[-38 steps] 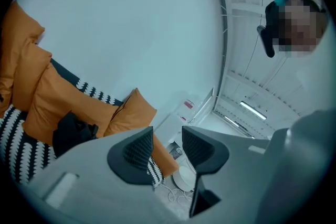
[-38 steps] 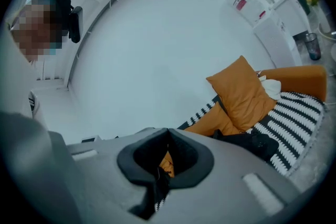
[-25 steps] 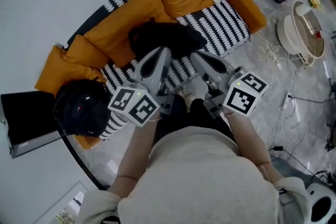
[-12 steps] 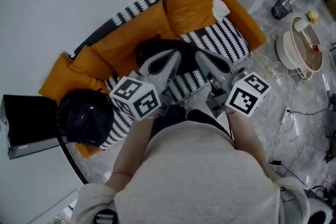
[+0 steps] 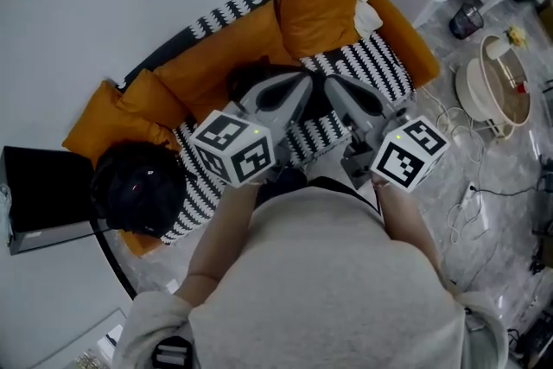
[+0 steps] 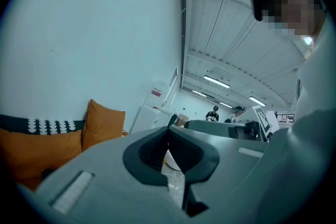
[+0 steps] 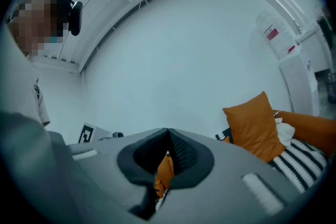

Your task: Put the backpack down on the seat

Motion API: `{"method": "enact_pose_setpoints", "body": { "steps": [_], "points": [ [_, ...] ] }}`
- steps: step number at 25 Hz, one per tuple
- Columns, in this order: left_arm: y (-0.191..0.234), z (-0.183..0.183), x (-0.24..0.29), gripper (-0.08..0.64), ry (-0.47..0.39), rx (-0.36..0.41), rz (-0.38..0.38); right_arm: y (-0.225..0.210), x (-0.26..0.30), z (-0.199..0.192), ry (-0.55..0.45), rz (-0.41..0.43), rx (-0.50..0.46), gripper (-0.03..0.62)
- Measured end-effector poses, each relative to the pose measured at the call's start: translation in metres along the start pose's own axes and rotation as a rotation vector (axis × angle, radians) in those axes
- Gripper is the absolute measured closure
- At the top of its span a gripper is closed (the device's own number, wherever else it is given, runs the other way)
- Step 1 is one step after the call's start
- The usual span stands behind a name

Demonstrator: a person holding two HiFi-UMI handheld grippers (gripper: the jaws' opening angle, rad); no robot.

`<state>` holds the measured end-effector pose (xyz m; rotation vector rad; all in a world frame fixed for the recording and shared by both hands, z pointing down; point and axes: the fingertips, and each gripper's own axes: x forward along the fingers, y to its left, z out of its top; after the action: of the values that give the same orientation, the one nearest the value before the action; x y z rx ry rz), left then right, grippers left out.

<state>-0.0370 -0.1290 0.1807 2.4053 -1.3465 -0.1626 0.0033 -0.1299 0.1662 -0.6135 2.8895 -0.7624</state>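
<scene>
Left tool (image 5: 300, 85), right tool (image 5: 333, 88) both clenched, empty; backpack (image 5: 245, 83) lying on striped seat (image 5: 373, 65).

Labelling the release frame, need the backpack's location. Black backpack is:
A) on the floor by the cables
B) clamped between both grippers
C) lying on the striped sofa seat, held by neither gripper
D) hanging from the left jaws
C: in the head view the backpack lies on the striped seat, and the left gripper and right gripper have jaws shut on nothing.
</scene>
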Motion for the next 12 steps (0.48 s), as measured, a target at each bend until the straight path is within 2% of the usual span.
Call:
{"method": "enact_pose_setpoints", "body": {
  "steps": [4,8,12],
  "points": [
    [0.002,-0.009,0.000,0.552,0.029,0.011,0.025,0.000,-0.001,-0.005,0.012,-0.010,-0.018,0.589],
    [0.001,-0.009,-0.003,0.552,-0.005,-0.008,0.041,0.004,-0.006,-0.009,0.016,0.000,-0.012,0.589],
    [-0.005,-0.013,-0.005,0.553,-0.001,-0.003,0.035,0.004,-0.010,-0.016,0.024,-0.006,-0.017,0.589]
  ]
}}
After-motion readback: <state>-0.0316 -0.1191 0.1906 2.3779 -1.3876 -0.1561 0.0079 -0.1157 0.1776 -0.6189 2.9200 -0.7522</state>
